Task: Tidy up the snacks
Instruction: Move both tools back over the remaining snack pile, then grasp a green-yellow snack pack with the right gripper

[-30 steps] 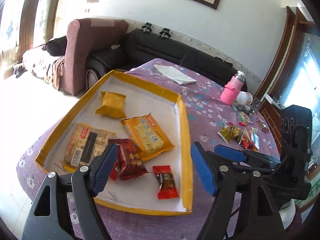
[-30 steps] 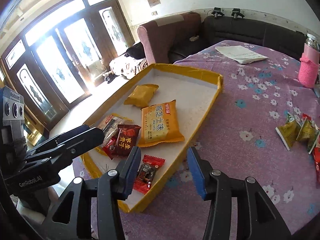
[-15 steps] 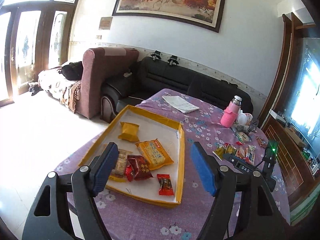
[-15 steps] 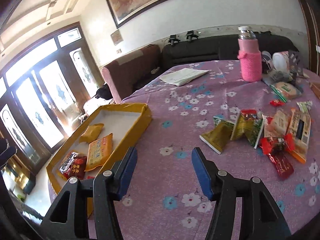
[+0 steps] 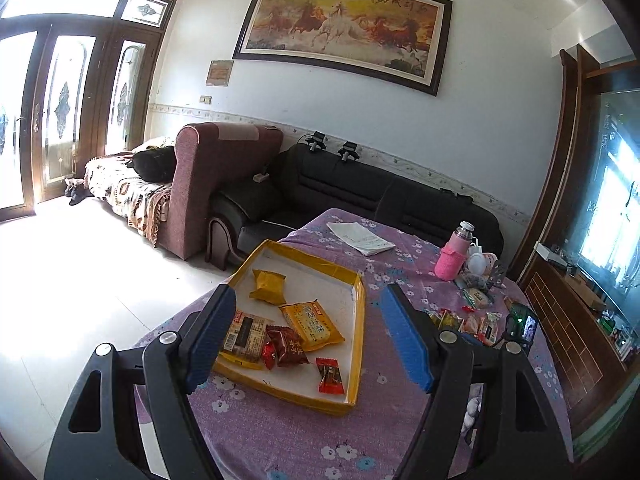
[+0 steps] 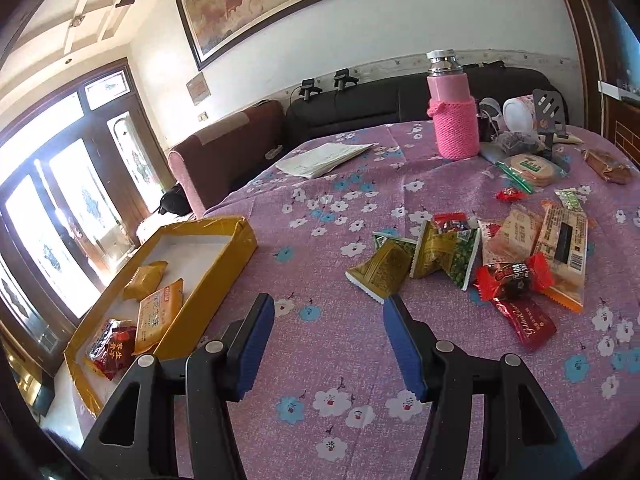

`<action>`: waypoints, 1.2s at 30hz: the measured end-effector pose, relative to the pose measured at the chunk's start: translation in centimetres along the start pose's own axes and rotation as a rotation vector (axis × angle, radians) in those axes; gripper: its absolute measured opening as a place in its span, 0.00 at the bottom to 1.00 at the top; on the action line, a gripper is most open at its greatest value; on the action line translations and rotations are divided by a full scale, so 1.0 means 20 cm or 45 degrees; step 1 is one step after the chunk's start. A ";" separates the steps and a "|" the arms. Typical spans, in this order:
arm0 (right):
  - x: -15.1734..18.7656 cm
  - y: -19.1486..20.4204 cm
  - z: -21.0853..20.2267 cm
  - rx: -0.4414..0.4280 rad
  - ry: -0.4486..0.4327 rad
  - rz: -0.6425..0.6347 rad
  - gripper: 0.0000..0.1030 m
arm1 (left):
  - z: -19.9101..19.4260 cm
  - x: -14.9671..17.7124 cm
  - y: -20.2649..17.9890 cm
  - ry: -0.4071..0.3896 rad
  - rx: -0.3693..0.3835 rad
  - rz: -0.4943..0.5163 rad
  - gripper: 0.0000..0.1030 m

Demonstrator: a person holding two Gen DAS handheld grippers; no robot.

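Left wrist view first: at the lower left the left gripper [image 5: 308, 332] hangs above the purple flowered tablecloth [image 5: 280, 432] with its blue pads spread wide and nothing between them. Framed between those pads, centre of the frame, sits the yellow-rimmed tray [image 5: 362, 320], and it holds a small yellow packet [image 5: 267, 286] at the back, an orange biscuit pack [image 5: 312, 324] in the middle, a tan bar [image 5: 244, 334] to its left, dark red packets [image 5: 286, 346] just in front, and one red candy [image 5: 330, 376] alone near the front rim. Further right, a pink bottle [image 5: 452, 258] stands upright at the far side of the table.

Over to the right wrist view: the tray shows at the left edge, and at bottom centre the right gripper [image 6: 328, 340] has its pads parted, empty, over bare cloth. Up and right of it lies the loose heap of snacks [image 6: 472, 264], well apart from the tray: green-gold triangular packs [image 6: 384, 266] nearest, a red-wrapped candy [image 6: 512, 278] beside them, a long orange-edged bar [image 6: 564, 248] at the right
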State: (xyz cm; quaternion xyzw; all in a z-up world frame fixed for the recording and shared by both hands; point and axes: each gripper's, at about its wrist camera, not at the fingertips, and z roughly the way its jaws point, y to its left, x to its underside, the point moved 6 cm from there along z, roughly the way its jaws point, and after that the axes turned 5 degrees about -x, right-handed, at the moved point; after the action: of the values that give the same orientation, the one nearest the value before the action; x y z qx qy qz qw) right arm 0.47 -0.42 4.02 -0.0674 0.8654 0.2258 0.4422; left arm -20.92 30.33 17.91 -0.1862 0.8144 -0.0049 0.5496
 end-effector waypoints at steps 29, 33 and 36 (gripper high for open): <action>-0.24 -0.55 -0.83 0.258 -0.235 0.110 0.69 | 0.22 0.03 -0.45 0.094 0.364 -0.023 0.76; -0.28 -0.59 -0.77 0.250 -0.165 0.087 0.69 | 0.37 0.11 -0.52 0.189 0.369 0.024 0.76; -0.28 -0.59 -0.59 0.184 -0.056 0.084 0.69 | 0.48 0.16 -0.54 0.251 0.361 0.043 0.76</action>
State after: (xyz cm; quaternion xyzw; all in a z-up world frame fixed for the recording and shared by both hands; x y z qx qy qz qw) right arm -1.18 -16.67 10.67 -0.0019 0.8712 0.1788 0.4571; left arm -10.15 21.14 13.61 -0.0919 0.8586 -0.1286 0.4877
